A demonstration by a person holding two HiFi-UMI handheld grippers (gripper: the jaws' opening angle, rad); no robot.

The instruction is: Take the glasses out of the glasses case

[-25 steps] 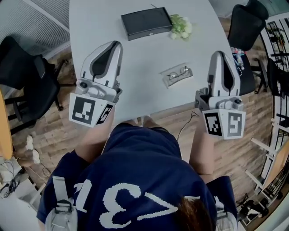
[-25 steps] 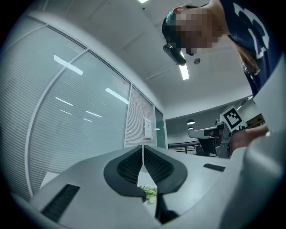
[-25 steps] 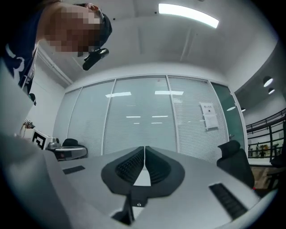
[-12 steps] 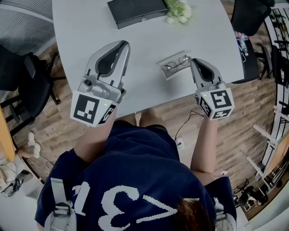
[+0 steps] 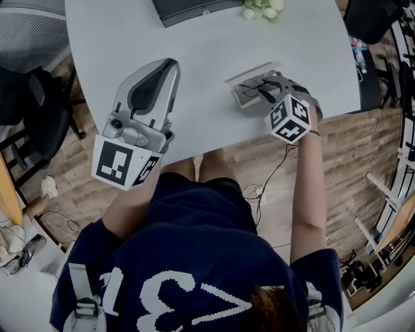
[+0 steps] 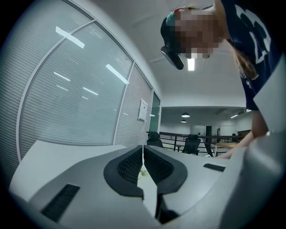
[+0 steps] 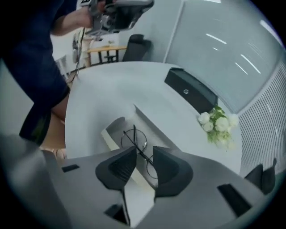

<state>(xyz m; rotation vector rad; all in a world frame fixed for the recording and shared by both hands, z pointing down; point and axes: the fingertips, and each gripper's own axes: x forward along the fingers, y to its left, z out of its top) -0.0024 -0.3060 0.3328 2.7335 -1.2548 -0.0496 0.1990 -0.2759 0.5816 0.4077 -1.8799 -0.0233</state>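
Your right gripper (image 7: 143, 154) had its jaws spread, one on either side of the glasses (image 7: 134, 139). In the right gripper view the bridge and a folded temple ran through the gap at ctr frame. One round lens showed clear above the left-hand jaw; the other sat half hidden behind the right-hand jaw. Couldn't tell whether either pad touched the wire. The glasses lay inside the open glasses case (image 7: 110, 130), a pale shallow tray on the table (image 7: 111, 89).

In the head view that gripper (image 5: 262, 85) lay tilted over the case (image 5: 241, 97), right of ctr and near the table's (image 5: 201, 58) near edge, w/ its marker cube at the lower right of it, out over the floor (image 5: 337, 162).

Your left gripper (image 6: 143, 154) had its jaws pressed together, only a hairline between the ribbed pads. It pointed out over the tabletop, w/ a glass wall filling the left of the left gripper view. In the head view it (image 5: 167, 66) hung left of ctr over the table's near edge, well apart from the case.

Further out, a black box (image 5: 188, 8) sat at the top edge w/ white flowers (image 5: 262, 6) just beside it on the right. The right gripper view had the same box (image 7: 190, 89) at upper right and the flowers (image 7: 216, 125) at right. A black chair (image 5: 26, 104) stood on the floor at far left of the head view.
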